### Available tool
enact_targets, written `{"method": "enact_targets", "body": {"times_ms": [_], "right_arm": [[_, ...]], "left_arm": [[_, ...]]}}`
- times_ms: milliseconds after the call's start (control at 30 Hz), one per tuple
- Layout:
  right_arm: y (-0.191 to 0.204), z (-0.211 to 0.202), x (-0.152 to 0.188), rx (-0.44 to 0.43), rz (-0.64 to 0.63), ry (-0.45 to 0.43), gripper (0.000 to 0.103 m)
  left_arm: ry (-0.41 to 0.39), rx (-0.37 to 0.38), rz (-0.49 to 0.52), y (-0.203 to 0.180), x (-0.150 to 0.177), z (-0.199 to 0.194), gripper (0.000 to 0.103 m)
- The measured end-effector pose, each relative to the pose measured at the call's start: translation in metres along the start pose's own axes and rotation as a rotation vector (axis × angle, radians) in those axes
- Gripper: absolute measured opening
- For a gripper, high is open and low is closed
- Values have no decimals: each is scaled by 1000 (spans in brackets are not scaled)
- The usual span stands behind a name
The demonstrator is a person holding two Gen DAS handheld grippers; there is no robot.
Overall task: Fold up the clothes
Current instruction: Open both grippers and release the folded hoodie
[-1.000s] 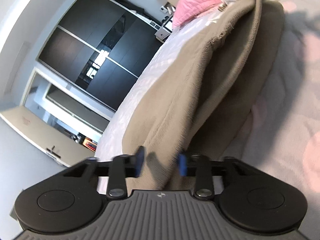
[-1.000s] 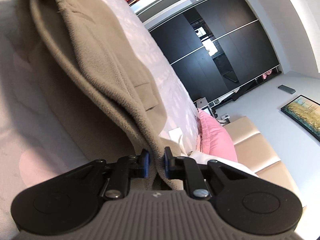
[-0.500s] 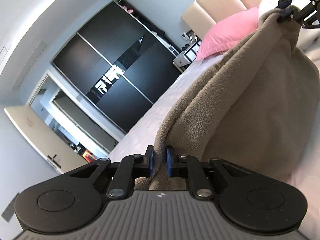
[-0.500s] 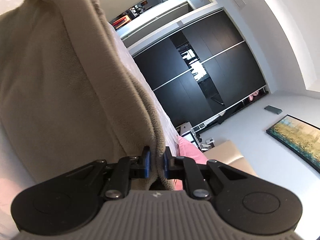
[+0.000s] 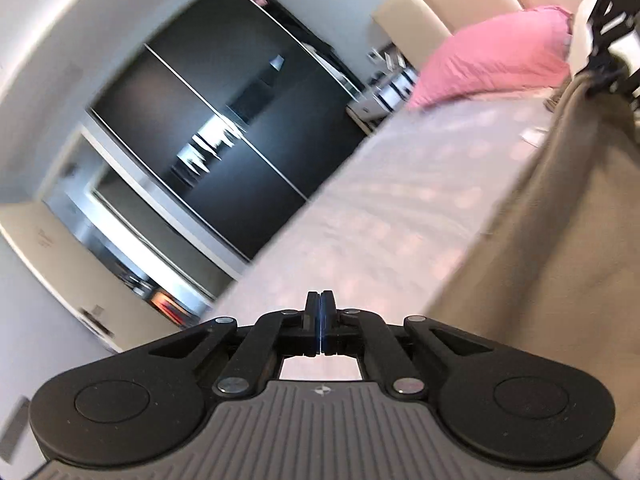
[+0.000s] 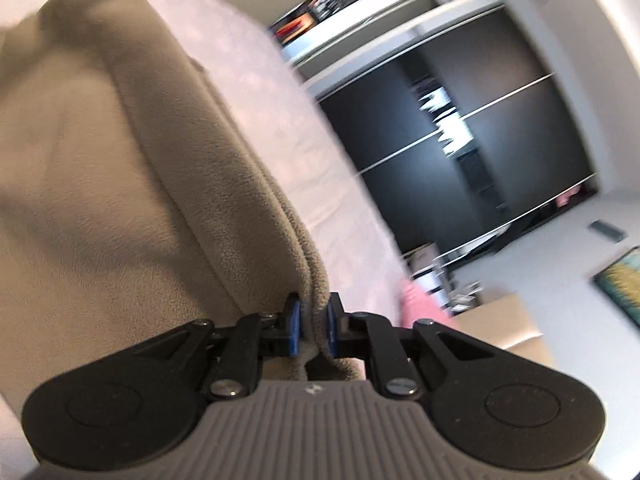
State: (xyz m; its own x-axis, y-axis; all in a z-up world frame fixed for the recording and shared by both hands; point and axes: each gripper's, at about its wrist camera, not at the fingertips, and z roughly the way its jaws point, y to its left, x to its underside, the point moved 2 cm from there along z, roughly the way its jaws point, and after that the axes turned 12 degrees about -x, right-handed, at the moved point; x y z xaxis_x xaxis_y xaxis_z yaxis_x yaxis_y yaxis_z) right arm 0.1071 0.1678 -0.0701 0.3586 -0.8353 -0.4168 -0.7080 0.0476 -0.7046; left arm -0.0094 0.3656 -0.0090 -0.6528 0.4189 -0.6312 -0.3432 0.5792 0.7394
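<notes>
My left gripper (image 5: 320, 320) is clenched on nothing, its pads pressed together above the bed (image 5: 400, 200). The beige fleece garment (image 6: 100, 200) hangs off to its right over the bed, apart from it. My right gripper (image 6: 313, 326) grasps the garment's doubled edge between its pads.
</notes>
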Motion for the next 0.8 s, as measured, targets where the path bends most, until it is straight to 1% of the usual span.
{"method": "enact_targets", "body": {"times_ms": [33, 100, 133, 167, 200, 233, 267, 333, 367, 400, 433, 467, 533, 567, 600, 667, 800], "right_arm": [[3, 11, 3, -11, -9, 13, 15], [7, 33, 9, -32, -21, 34, 15], [6, 43, 11, -43, -15, 44, 15], [5, 52, 12, -54, 1, 48, 15], [4, 60, 14, -65, 16, 53, 15], [2, 68, 16, -78, 30, 59, 16], [3, 74, 16, -86, 37, 65, 17], [2, 83, 16, -83, 45, 57, 27], [0, 86, 16, -77, 53, 56, 40], [-8, 91, 17, -79, 73, 54, 50], [-16, 96, 19, -92, 100, 46, 55], [-22, 97, 22, -105, 142, 37, 61], [-34, 94, 32, -143, 243, 11, 65], [-41, 91, 39, -173, 319, -7, 72], [-48, 88, 46, -203, 395, -24, 77], [-60, 86, 66, -259, 562, -33, 79], [-66, 91, 103, -370, 826, -52, 79]], "left_arm": [[16, 26, -1, -1, 7, 6, 0], [82, 94, -18, -5, 26, 20, 2], [120, 129, -29, -8, 36, 28, 11], [161, 157, -51, -10, 47, 36, 23], [204, 178, -84, -11, 58, 43, 28], [247, 198, -124, -11, 68, 52, 36], [286, 212, -172, -9, 77, 61, 40], [353, 233, -280, -7, 94, 76, 42], [381, 249, -336, -5, 101, 82, 44], [406, 267, -393, -2, 108, 89, 44], [423, 284, -442, 2, 112, 95, 44], [431, 300, -484, 5, 115, 100, 45], [448, 333, -566, 12, 120, 109, 47], [456, 348, -601, 15, 123, 114, 47], [465, 362, -626, 15, 125, 119, 47], [486, 382, -661, 15, 129, 127, 47], [522, 400, -723, 15, 136, 134, 47]]}}
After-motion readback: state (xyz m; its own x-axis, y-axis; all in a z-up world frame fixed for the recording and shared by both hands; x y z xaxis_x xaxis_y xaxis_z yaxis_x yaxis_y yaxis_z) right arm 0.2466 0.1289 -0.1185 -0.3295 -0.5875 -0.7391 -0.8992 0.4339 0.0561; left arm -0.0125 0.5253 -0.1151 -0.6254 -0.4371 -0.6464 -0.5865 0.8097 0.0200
